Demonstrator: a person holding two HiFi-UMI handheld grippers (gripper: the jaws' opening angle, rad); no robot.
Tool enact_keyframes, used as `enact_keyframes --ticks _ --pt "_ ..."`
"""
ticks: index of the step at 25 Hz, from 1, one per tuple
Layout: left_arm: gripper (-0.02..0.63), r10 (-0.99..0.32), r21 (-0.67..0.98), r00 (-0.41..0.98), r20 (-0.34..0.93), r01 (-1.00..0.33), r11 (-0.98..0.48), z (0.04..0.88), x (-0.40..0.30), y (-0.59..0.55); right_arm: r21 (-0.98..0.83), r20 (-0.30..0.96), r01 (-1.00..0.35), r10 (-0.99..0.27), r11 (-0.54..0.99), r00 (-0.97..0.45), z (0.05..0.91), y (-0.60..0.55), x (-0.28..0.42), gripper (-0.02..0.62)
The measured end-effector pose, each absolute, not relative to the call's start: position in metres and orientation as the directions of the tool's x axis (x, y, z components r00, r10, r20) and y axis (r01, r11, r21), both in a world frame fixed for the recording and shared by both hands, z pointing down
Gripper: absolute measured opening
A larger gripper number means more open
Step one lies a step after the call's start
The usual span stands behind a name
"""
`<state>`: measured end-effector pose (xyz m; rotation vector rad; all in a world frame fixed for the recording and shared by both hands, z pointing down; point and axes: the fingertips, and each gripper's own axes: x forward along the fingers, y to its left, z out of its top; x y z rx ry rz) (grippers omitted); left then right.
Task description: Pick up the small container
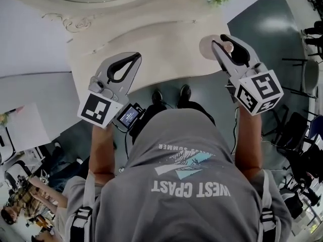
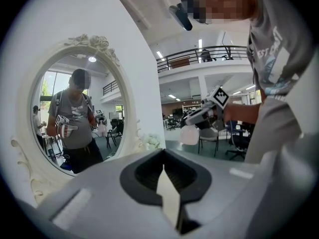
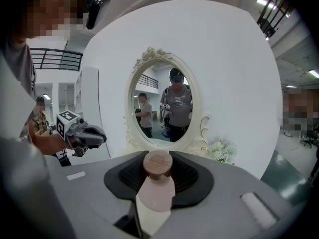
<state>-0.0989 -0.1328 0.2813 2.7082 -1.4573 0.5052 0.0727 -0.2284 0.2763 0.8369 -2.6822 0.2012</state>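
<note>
The small container (image 3: 156, 192) is a pale pink bottle with a round wooden cap (image 3: 158, 165). My right gripper (image 3: 159, 156) is shut on it and holds it in the air. In the head view the right gripper (image 1: 222, 42) is raised over the right end of the cream dressing table (image 1: 151, 44), and the container (image 1: 207, 47) shows pale at its left side. My left gripper (image 1: 136, 57) hovers over the table's left part, shut, with nothing between its jaws. In the left gripper view the left gripper (image 2: 164, 169) shows its pads together, and the container (image 2: 189, 135) hangs under the other gripper.
An oval mirror (image 3: 163, 108) in an ornate cream frame stands at the back of the table against a white wall. White flowers (image 3: 222, 150) sit at its right foot. Office chairs (image 2: 214, 138) and people stand in the hall behind.
</note>
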Motion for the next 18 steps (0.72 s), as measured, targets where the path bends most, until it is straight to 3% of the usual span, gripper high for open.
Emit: enact_keyframes --ticks 18 --pt "0.003 -0.805 -0.149 0.525 0.276 -0.804 -0.576 0.239 -0.075 -0.114 -0.014 0.274 -0.616 -0.59 0.787 -0.76 0.209 -0.2 0.11 0.129"
